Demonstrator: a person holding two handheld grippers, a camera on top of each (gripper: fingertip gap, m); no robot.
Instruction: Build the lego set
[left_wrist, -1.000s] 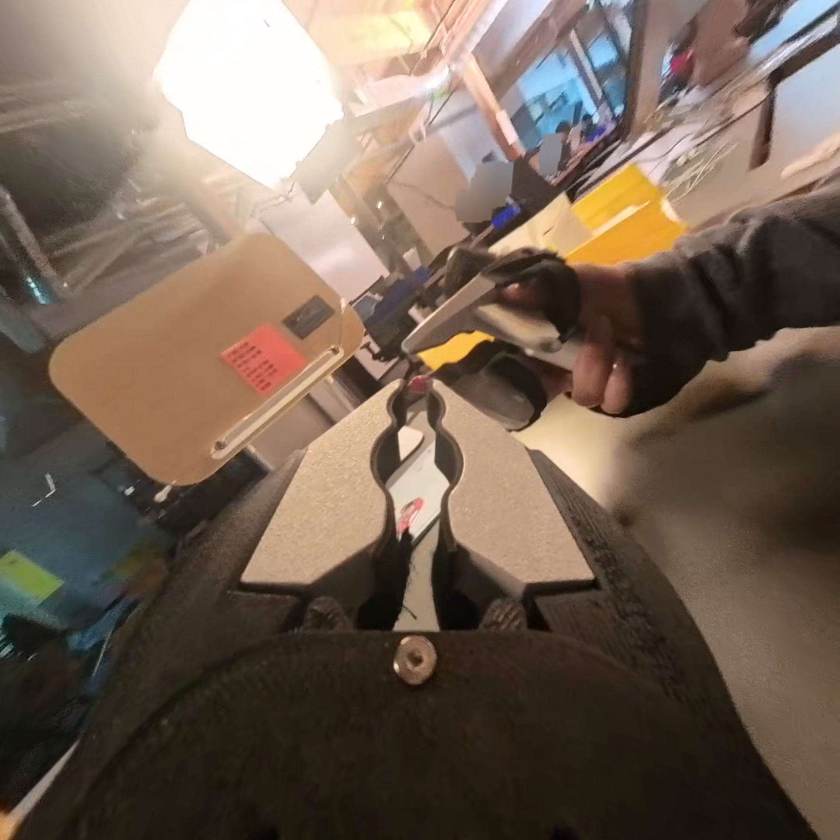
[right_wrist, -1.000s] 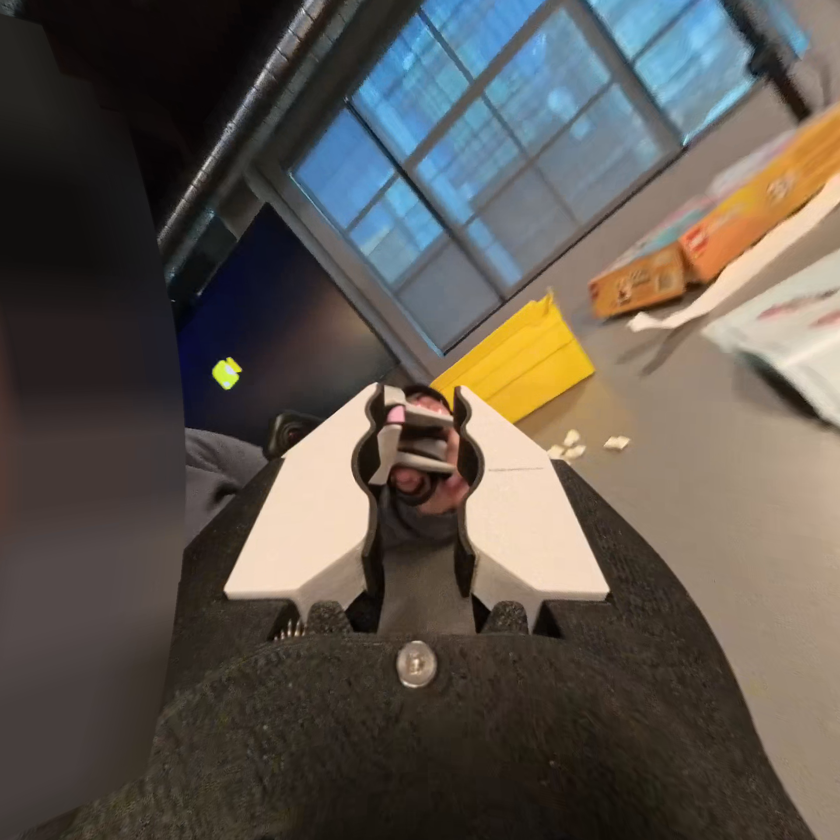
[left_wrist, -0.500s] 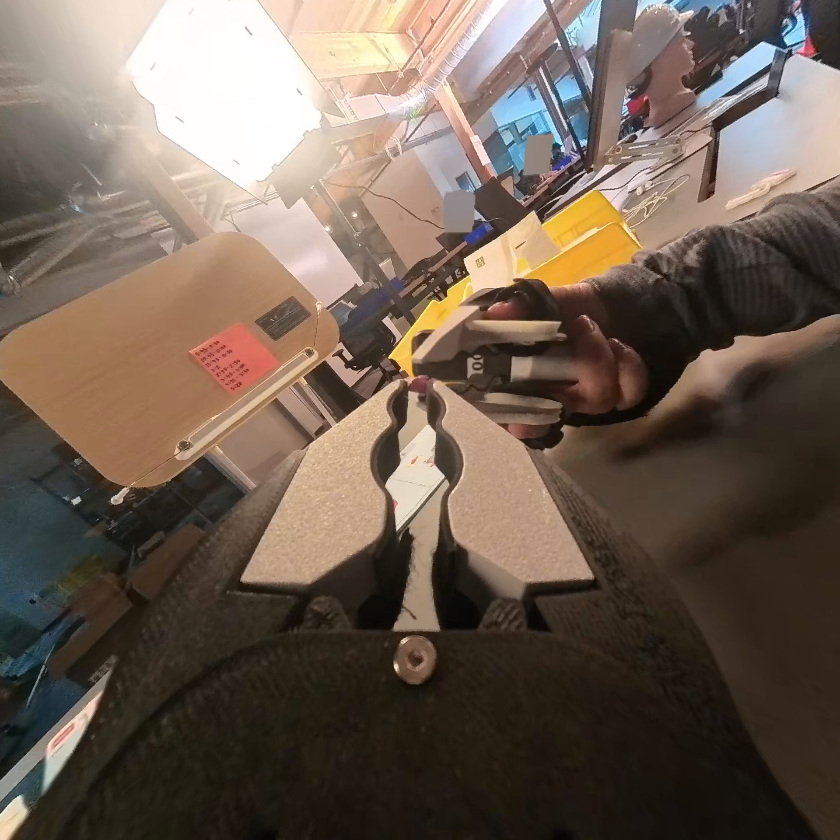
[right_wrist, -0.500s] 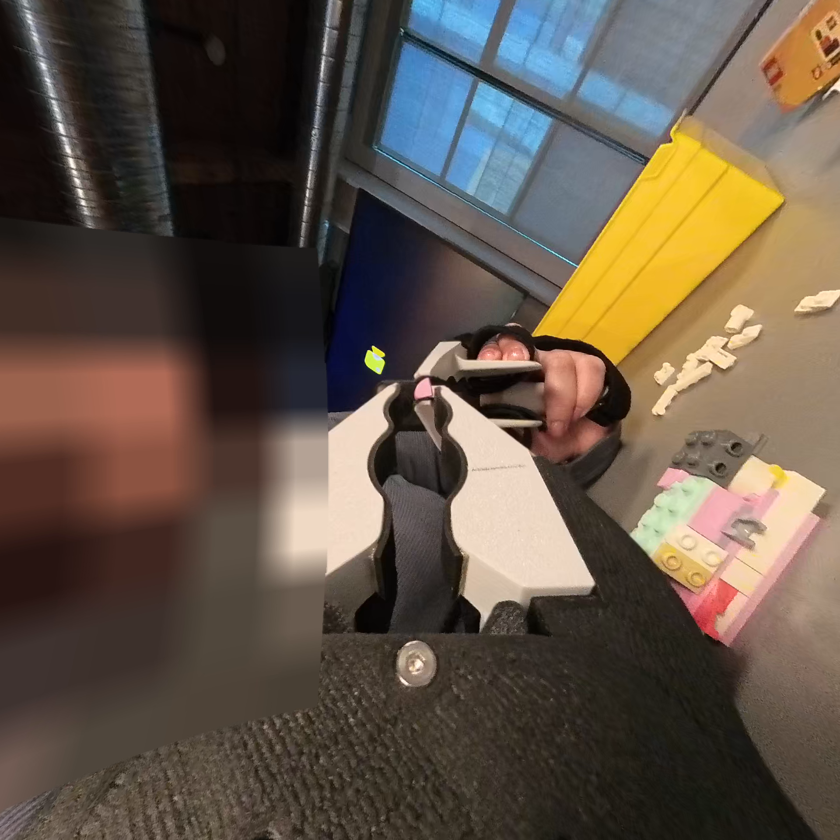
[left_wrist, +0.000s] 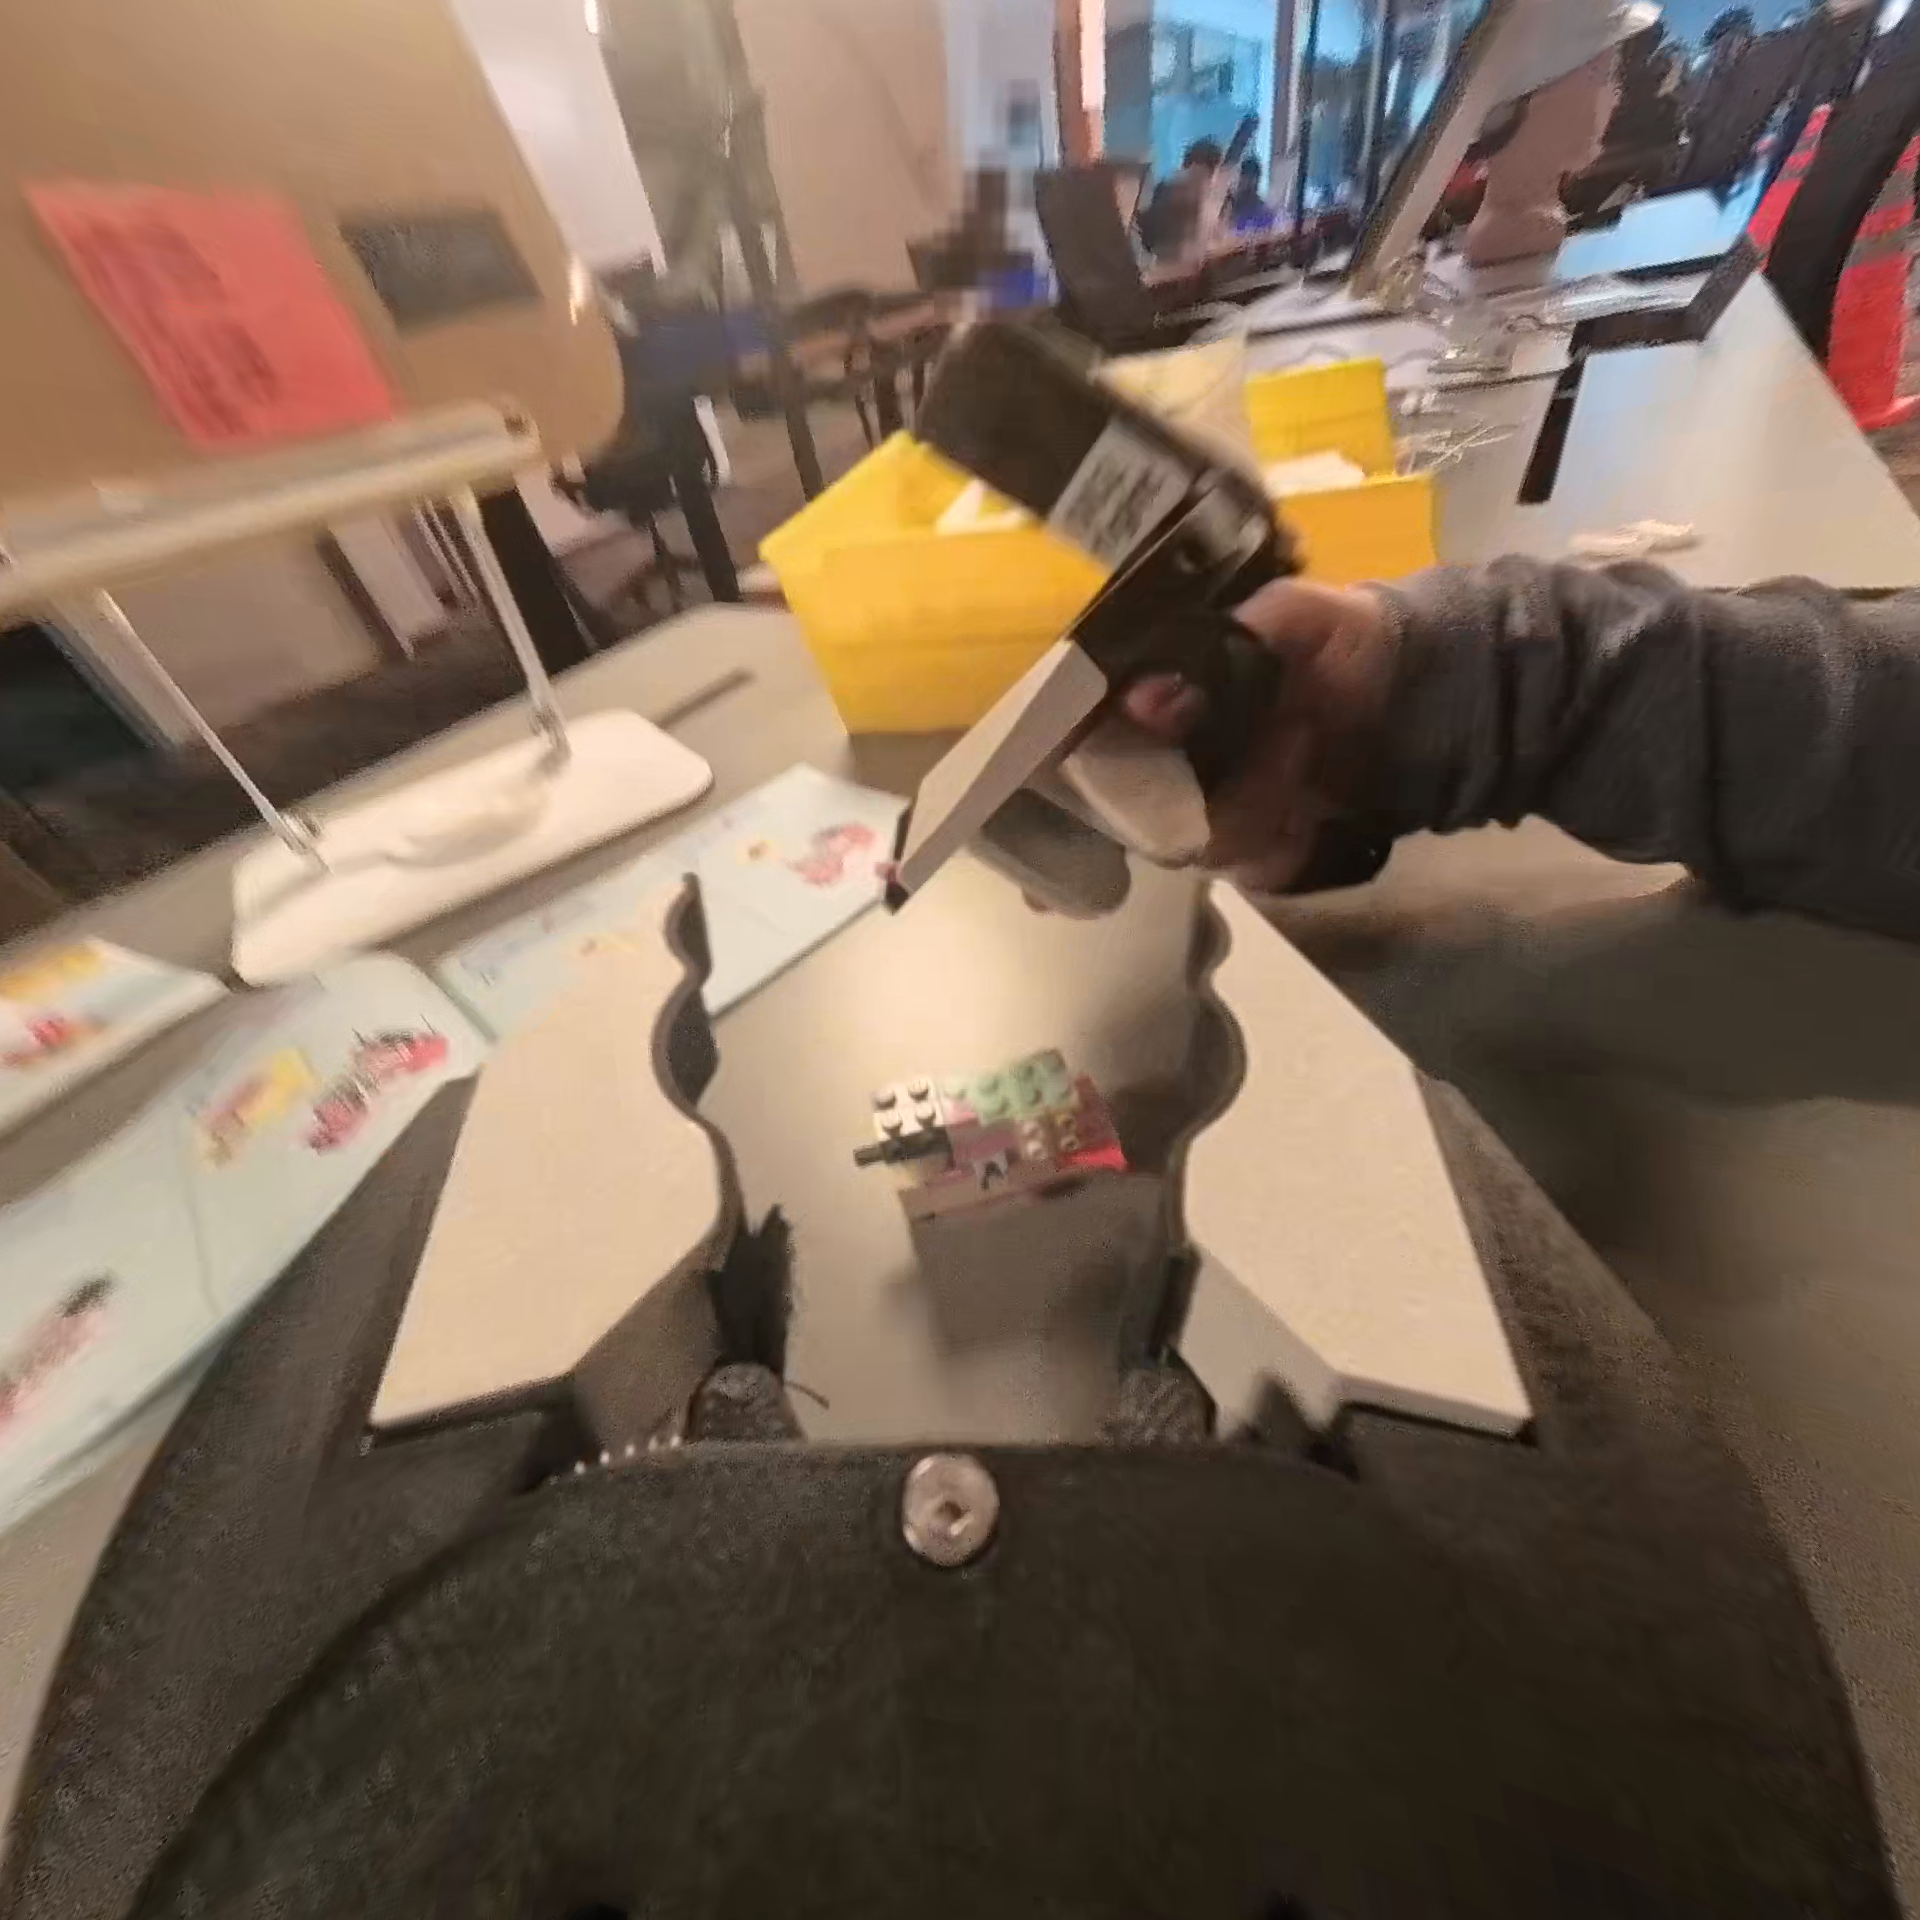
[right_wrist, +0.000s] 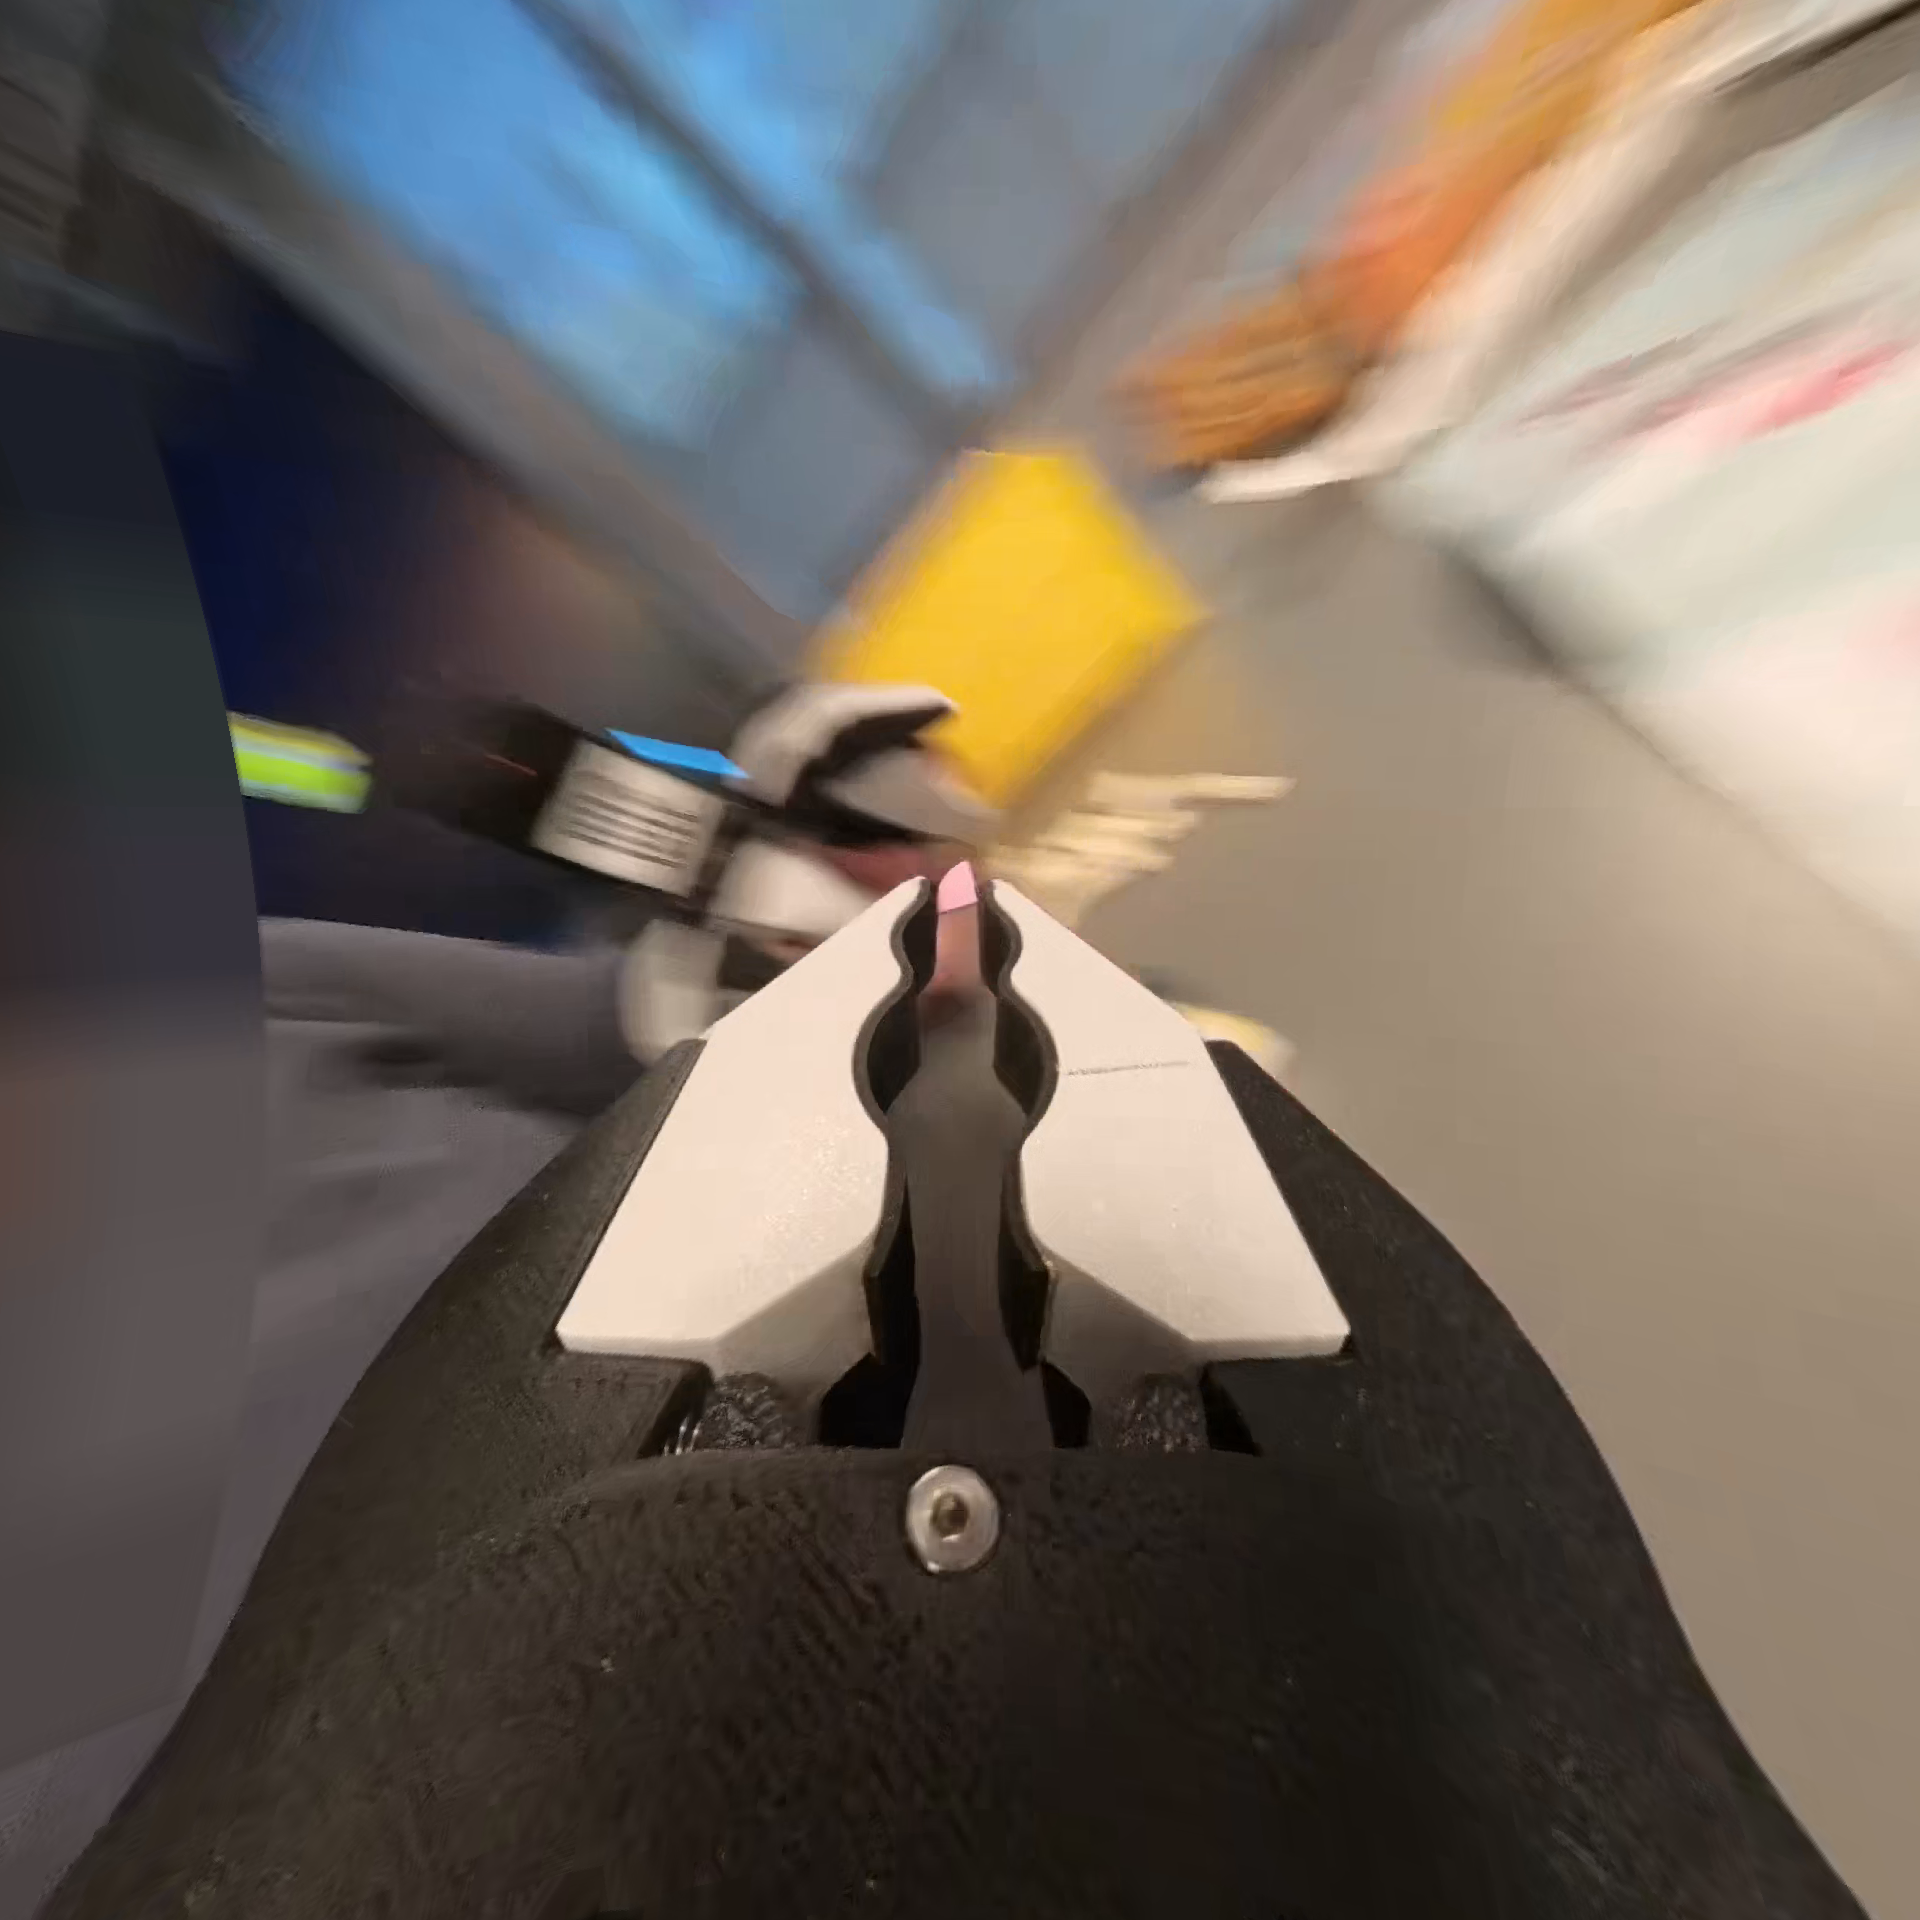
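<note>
The left gripper (left_wrist: 940, 914) is spread wide over the grey table (left_wrist: 1714, 1091), grasping nothing; a small multicoloured brick build (left_wrist: 992, 1138) sits on the table between its 2 fingers, touching neither. The right gripper (right_wrist: 954, 891), upper centre of its blurred view, is clenched on what looks like a small pink piece (right_wrist: 957, 891). A yellow bin (left_wrist: 914, 613) stands behind.

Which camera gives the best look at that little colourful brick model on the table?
The left wrist view: the brick model sits fairly sharp on the grey table, framed between the wide-open tongs. The right wrist view is heavily blurred and does not show it.
</note>
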